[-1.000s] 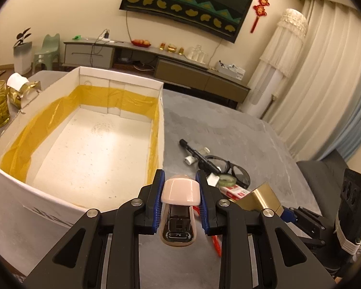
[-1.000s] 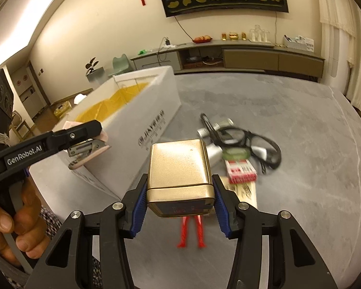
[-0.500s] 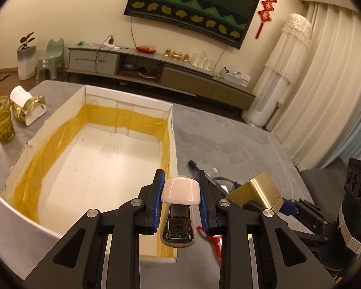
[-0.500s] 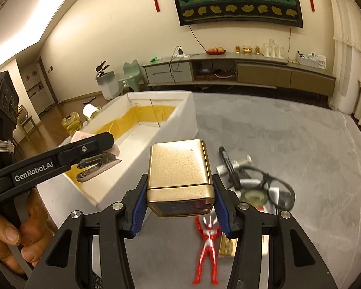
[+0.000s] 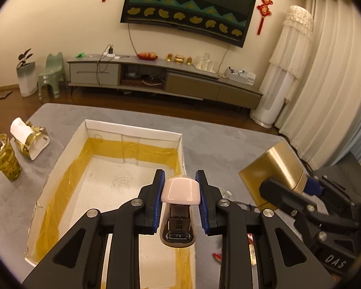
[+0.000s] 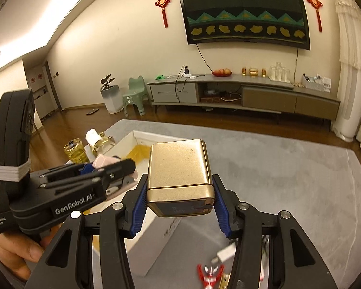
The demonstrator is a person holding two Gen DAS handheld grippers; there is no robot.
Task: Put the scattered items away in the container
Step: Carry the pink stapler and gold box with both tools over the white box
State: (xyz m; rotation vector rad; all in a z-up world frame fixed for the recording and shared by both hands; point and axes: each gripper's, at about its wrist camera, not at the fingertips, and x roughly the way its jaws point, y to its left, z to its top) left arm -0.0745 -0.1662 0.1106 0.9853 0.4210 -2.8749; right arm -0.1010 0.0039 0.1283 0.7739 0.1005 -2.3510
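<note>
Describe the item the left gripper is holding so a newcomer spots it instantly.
Find the white box with yellow tape lining on the grey table. Above its near end, the left gripper clamps a small stapler: pale pink cap, dark metal body, unlike the gold tin alongside.

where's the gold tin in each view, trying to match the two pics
Left wrist view: the gold rectangular metal tin sits at right of middle, held in the right claw, beside the box.
Right wrist view: the tin is at centre, clamped between the blue pads.
Shared landmark: the white cardboard box with yellow tape lining, left of the tin in both.
</note>
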